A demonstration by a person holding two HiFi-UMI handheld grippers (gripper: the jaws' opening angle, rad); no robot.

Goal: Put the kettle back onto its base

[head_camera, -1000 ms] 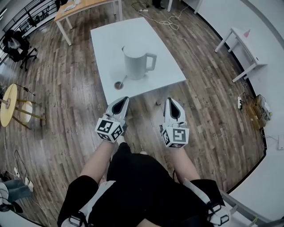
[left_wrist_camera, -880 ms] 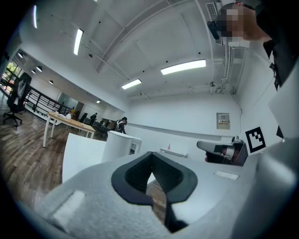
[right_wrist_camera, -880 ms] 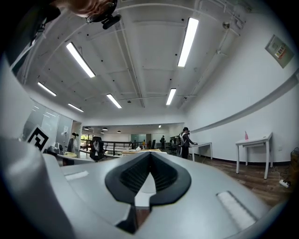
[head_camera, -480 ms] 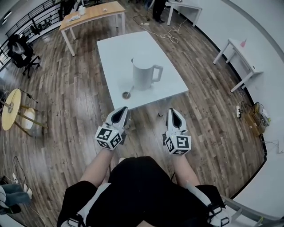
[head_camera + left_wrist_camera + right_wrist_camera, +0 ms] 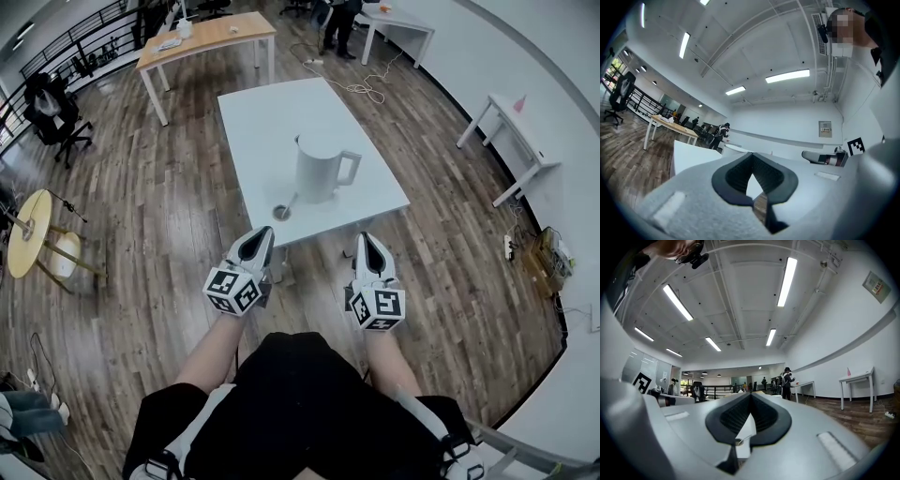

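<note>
Holding left hand-held gripper [image 5: 266, 231] and right hand-held gripper [image 5: 366, 236] clenched, empty, short of tabletop [image 5: 265, 120] bearing upright white kettle [image 5: 320, 170] beside round base [image 5: 281, 212].

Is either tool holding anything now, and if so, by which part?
Nothing is held. The left tool and the right tool are both shut and empty; the kettle stands free on the white table, away from both.

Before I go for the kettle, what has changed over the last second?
The left tool and right tool drifted a little leftward along the table's near edge; nothing was gripped or released. Unchanged: both tools shut and empty, the kettle standing on the table, handle to the right, small round piece near its edge.
</note>
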